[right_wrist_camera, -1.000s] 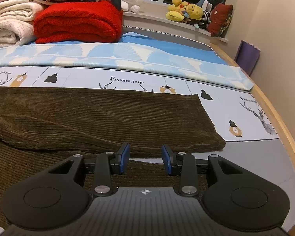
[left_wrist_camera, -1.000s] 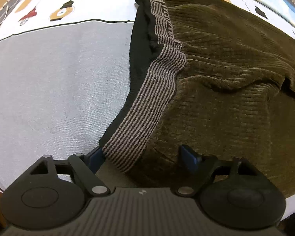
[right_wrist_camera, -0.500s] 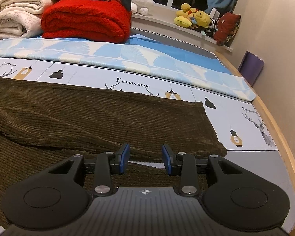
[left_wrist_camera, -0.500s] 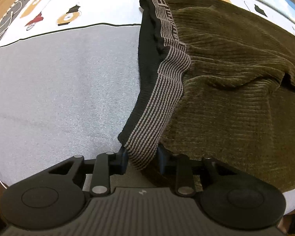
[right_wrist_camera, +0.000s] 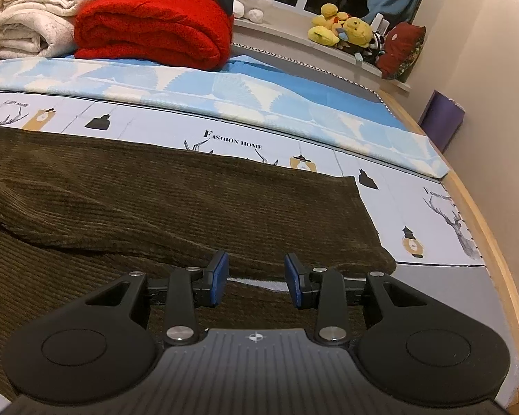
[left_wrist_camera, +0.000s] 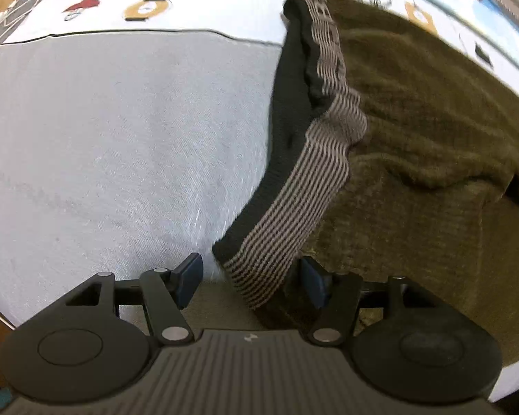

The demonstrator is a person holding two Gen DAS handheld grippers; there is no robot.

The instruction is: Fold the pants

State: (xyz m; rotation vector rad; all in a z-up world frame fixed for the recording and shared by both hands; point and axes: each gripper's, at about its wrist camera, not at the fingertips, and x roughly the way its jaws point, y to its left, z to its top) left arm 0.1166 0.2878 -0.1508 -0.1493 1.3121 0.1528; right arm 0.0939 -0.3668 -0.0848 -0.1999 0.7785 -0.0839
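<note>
Between the spread blue pads of my left claw [left_wrist_camera: 249, 280], bottom centre of the left wrist view, sits the near end of the striped waistband [left_wrist_camera: 294, 204]; the pads stand wide apart w/ the band's corner in the gap, touching neither pad as far as I can tell, so this claw is open and grips nothing. That waistband runs from there up to upper centre, black lining turned out on its left side. Right of it the olive corduroy pants [left_wrist_camera: 432, 145] fill the right half of frame, rumpled, one fold crossing at mid right. Left half is the grey bed sheet [left_wrist_camera: 103, 131], printed strip along the top.

My right claw [right_wrist_camera: 256, 278], bottom centre of the right wrist view, is also open, pads apart, nothing between them; it hovers over the lower pant leg. Above it the other leg [right_wrist_camera: 190, 200] lies flat across the frame, hem at mid right. Beyond: blue patterned sheet [right_wrist_camera: 225, 90], red blanket [right_wrist_camera: 152, 31] and white towels [right_wrist_camera: 34, 20] upper left, plush toys [right_wrist_camera: 346, 31] upper right on the ledge.
</note>
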